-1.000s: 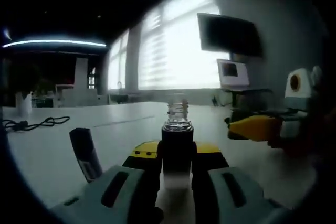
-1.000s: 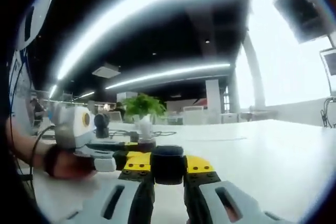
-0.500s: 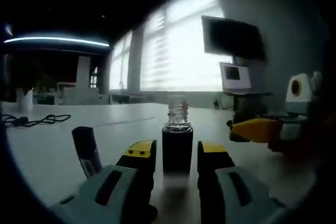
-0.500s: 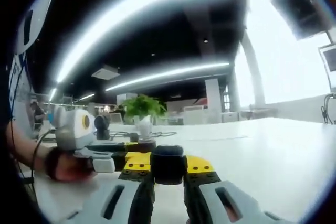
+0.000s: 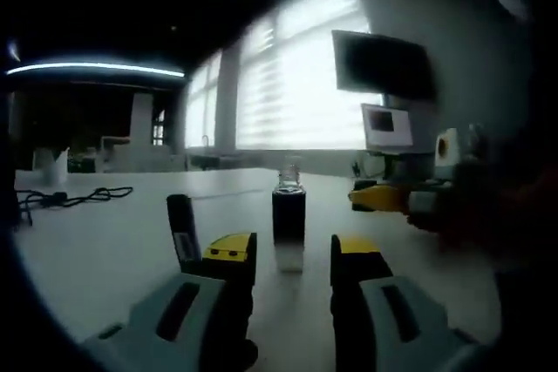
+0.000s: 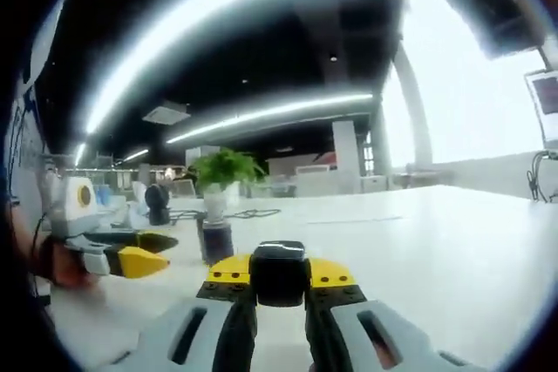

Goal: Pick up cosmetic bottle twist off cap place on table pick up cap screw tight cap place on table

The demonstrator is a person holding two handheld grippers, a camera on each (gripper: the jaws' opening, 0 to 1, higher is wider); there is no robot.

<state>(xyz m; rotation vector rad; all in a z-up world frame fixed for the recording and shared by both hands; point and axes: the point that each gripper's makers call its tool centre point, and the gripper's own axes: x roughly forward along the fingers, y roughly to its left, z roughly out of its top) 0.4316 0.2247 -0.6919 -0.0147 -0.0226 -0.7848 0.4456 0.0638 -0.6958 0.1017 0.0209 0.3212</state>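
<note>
A: Right gripper (image 6: 279, 302) is clamped on the cap (image 6: 278, 273); left gripper (image 5: 290, 260) has jaws apart, nothing in them.

B: Bottle?

A: Bottle (image 5: 289, 222) stands upright on the table (image 5: 105, 254), uncapped, just ahead of the left jaws.

B: Handling?

A: Looks small, light, stiff, probably slick and tippy. Grip the dark body low; keep off the clear threaded neck.

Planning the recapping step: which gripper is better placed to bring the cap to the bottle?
The right gripper: it is already shut on the black cap. The left gripper is open, and the uncapped bottle stands free on the table.
</note>
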